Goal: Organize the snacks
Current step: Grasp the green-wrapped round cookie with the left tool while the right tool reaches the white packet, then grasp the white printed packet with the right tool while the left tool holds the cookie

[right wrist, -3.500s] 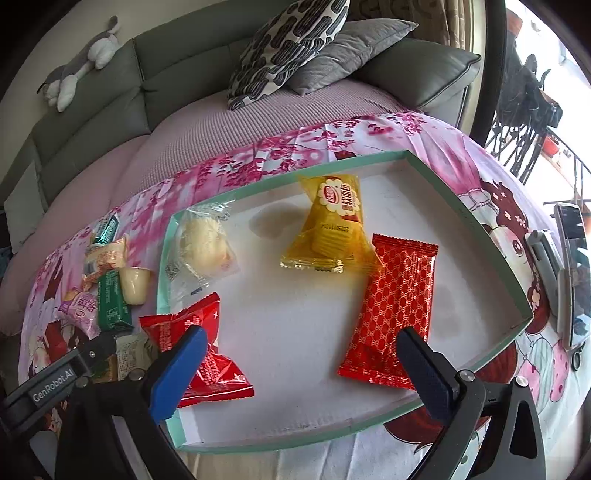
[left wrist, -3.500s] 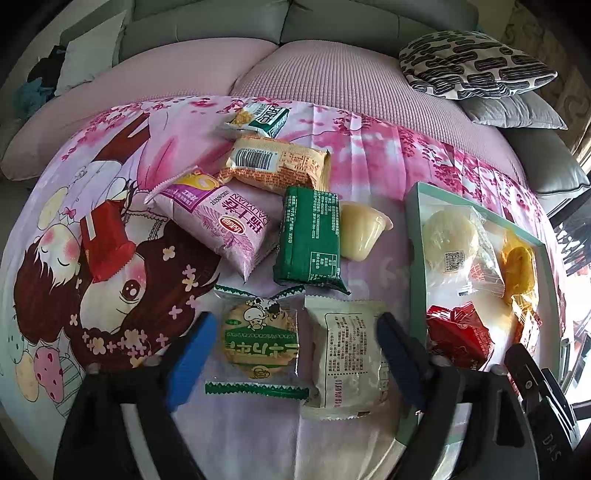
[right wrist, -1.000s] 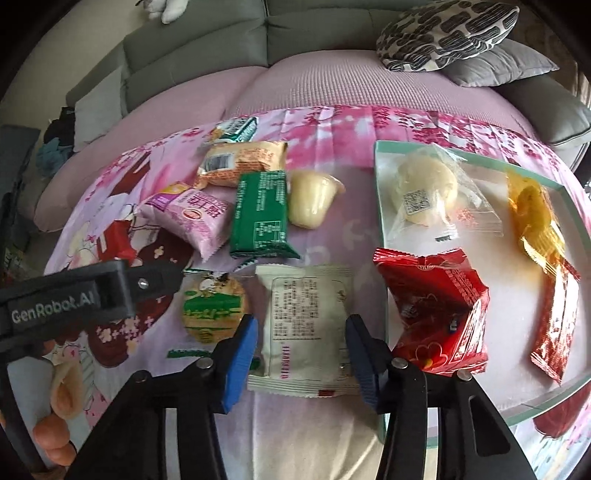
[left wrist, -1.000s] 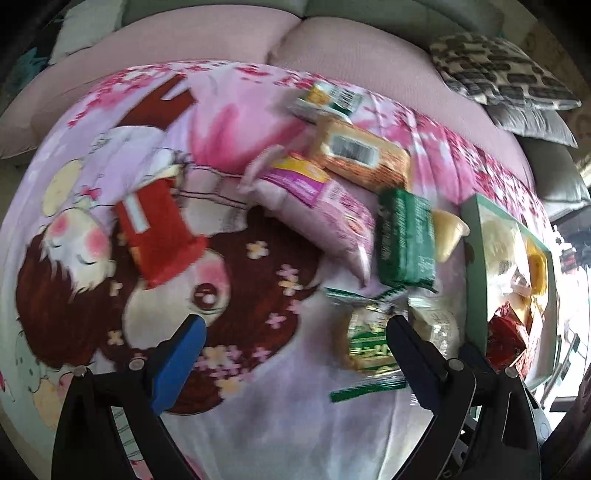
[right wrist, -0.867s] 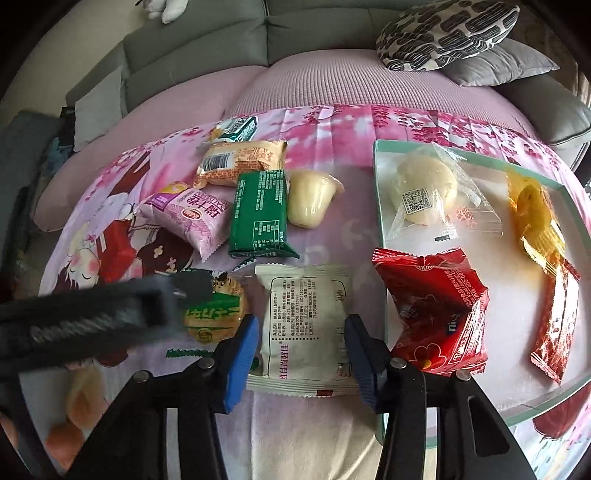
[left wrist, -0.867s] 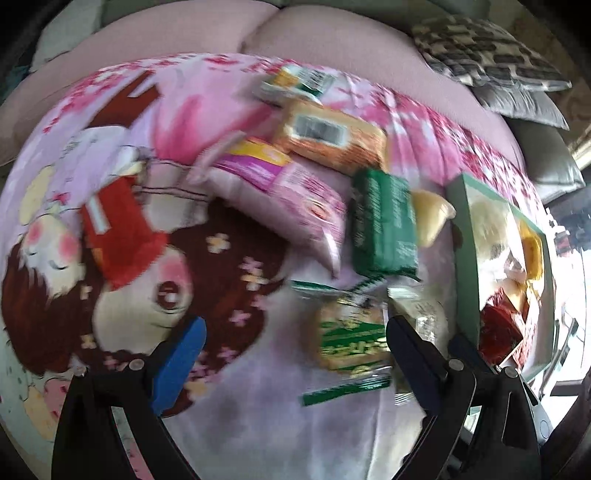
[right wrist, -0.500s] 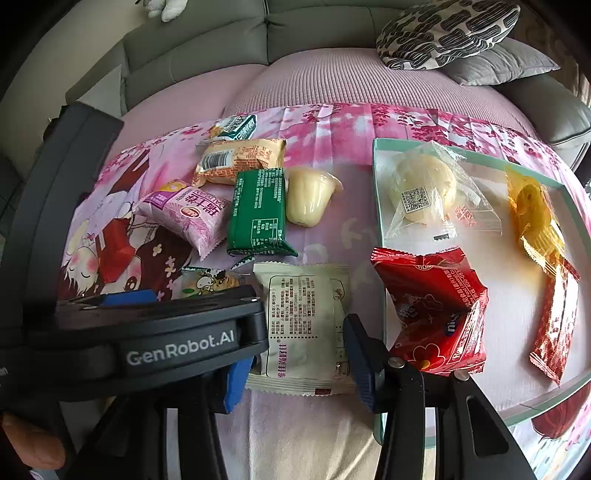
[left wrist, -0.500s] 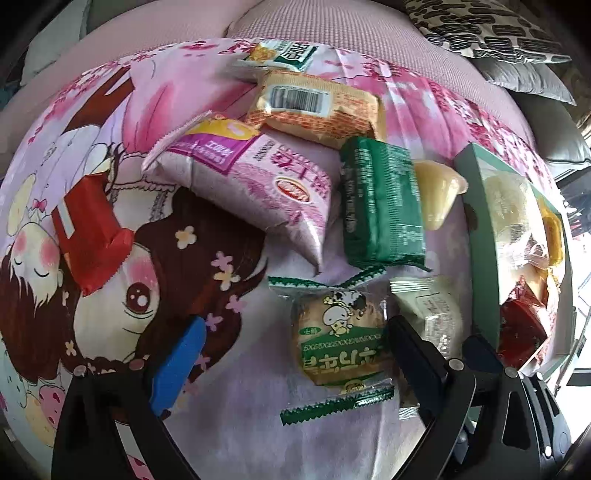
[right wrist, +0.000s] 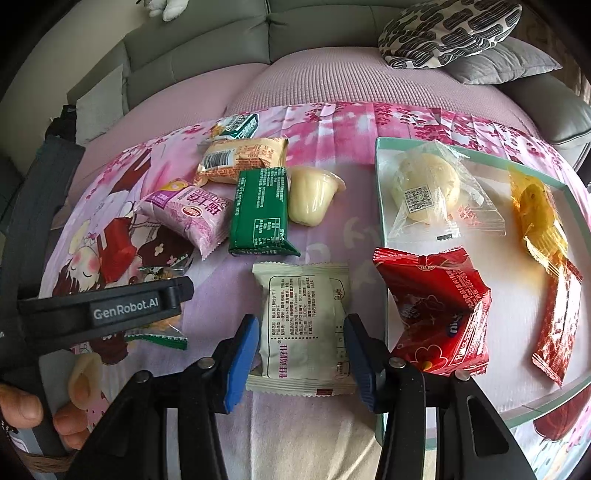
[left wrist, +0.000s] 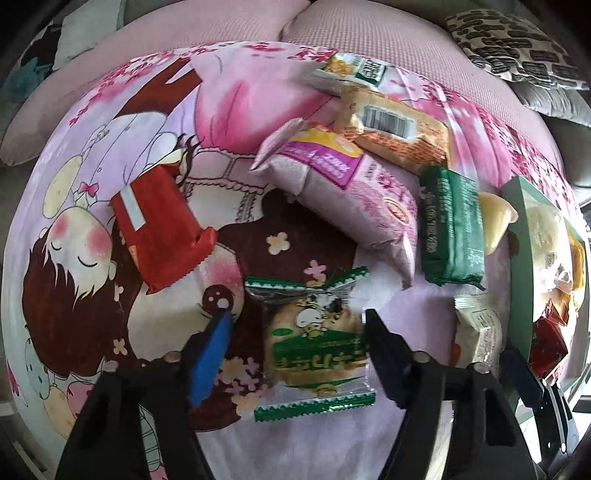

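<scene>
Snacks lie on a pink cartoon cloth. My left gripper (left wrist: pixel 295 350) is open, its fingers on either side of a round biscuit in a clear pack with green ends (left wrist: pixel 317 343). My right gripper (right wrist: pixel 301 362) is partly closed around a white packet (right wrist: pixel 304 325), pads close to or touching its edges. A green-rimmed white tray (right wrist: pixel 480 369) at the right holds a red packet (right wrist: pixel 439 310), a wrapped bun (right wrist: pixel 428 184), a yellow pack (right wrist: pixel 539 218) and a long red pack (right wrist: pixel 557 332).
On the cloth lie a pink pack (right wrist: pixel 188 218), a green pack (right wrist: pixel 260 210), a jelly cup (right wrist: pixel 314 199), an orange pack (right wrist: pixel 240 158) and a small green-white pack (right wrist: pixel 236 127). A sofa with a patterned cushion (right wrist: pixel 443 29) stands behind.
My left gripper swung over the cloth and came down around the biscuit pack, narrowing somewhat. My right gripper moved from the tray to the white packet and stayed around it.
</scene>
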`<state>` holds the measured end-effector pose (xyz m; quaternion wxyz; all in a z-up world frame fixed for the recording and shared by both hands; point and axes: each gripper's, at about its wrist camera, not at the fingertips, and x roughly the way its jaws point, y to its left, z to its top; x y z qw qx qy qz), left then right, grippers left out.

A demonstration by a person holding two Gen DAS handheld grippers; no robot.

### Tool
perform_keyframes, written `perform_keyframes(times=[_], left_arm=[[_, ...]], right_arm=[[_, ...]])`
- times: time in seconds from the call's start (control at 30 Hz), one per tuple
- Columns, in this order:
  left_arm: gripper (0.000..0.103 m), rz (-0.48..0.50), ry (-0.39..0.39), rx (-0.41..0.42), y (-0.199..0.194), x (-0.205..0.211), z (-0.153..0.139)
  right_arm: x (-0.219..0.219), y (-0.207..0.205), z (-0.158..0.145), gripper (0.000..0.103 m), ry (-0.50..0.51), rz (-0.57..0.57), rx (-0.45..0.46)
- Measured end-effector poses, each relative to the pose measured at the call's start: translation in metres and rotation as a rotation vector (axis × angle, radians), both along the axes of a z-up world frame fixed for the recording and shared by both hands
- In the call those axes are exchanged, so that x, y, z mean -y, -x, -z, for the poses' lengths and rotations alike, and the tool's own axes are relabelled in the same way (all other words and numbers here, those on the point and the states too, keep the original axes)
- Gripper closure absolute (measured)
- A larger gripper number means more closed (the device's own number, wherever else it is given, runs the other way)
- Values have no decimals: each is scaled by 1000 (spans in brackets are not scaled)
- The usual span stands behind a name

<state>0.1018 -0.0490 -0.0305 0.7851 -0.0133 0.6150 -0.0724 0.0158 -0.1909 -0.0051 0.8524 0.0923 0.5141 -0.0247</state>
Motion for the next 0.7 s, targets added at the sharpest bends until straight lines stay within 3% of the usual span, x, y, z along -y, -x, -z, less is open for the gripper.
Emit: perform_keyframes(times=[0.13, 0.43, 0.57, 0.7], left_arm=[[48, 22, 11, 6, 3, 13, -3], [48, 17, 22, -2, 3, 22, 0], [48, 16, 23, -3, 3, 18, -3], [48, 17, 26, -4, 3, 11, -3]], right_arm=[[-1, 0, 0, 50, -14, -19, 2], [-5, 2, -1, 50, -75, -55, 15], [-1, 0, 2, 49, -27, -25, 3], [2, -3, 9, 45, -80, -27, -25]])
